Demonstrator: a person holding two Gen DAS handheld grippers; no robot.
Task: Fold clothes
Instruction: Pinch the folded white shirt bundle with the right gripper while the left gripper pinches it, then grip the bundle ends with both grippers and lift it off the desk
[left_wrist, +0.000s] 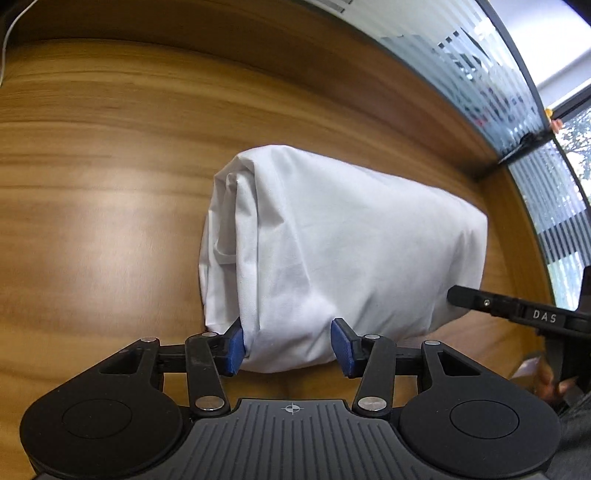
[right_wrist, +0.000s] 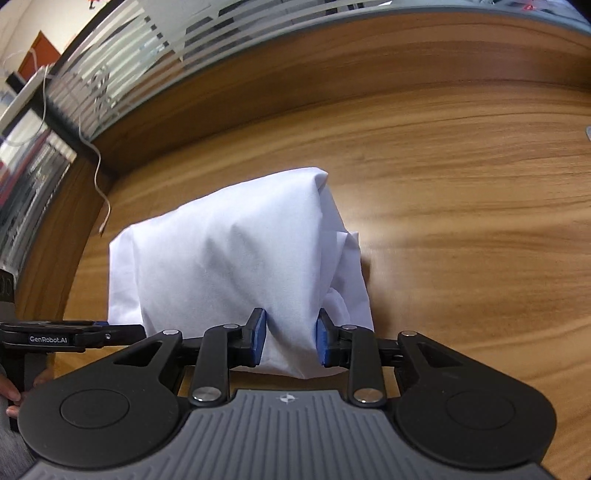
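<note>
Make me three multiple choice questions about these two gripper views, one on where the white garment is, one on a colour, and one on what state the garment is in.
1. Where does the white garment lie?
A. On the wooden tabletop
B. In a basket
C. On a chair

2. What colour are the pads on the gripper fingertips?
A. Red
B. Blue
C. Yellow

3. What state is the garment in?
A. Spread out flat in one layer
B. Hanging on a hanger
C. Folded into a bundle

Answers: 1 A, wood grain surrounds the cloth in both views. 2 B, the pads of the left gripper and the right gripper are both blue. 3 C, layered edges show at the bundle's end.
</note>
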